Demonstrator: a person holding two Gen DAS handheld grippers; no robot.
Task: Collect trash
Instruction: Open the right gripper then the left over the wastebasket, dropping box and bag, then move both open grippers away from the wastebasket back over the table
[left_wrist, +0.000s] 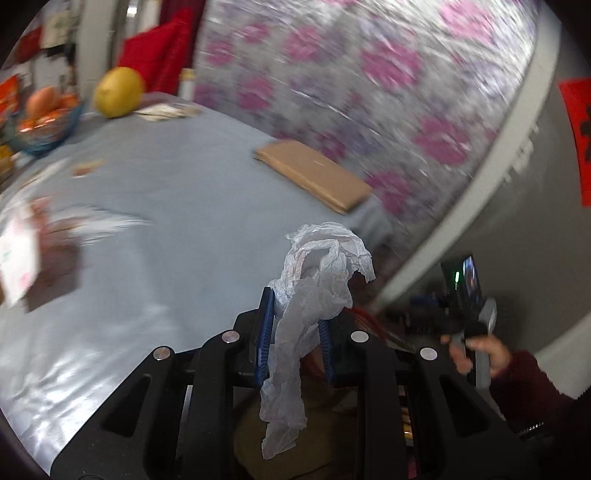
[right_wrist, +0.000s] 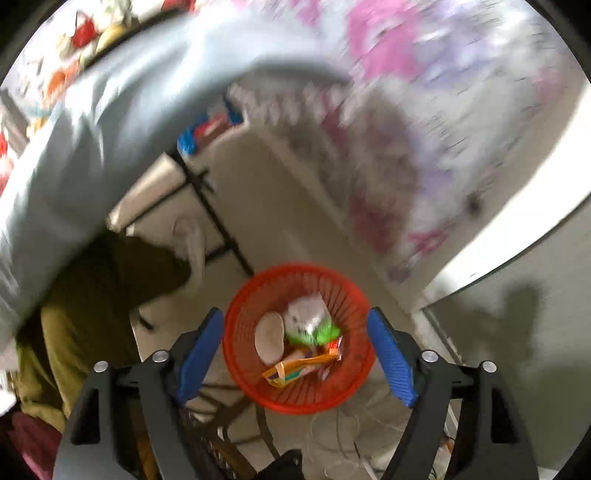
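Grey cloth (left_wrist: 166, 206) covered the table. A crumpled tissue (left_wrist: 314, 280) was pinched between the closed left gripper (left_wrist: 295, 332), hanging loose; it could slip off. The right gripper (right_wrist: 295, 354), wide open and empty, was held above the red trash basket (right_wrist: 354, 295).

Left wrist view: low, near, across the surface (left_wrist: 166, 192). Right wrist view: high, facing down at floor basket (right_wrist: 299, 339).

Bright, motion-blurred, fisheye-warped edges
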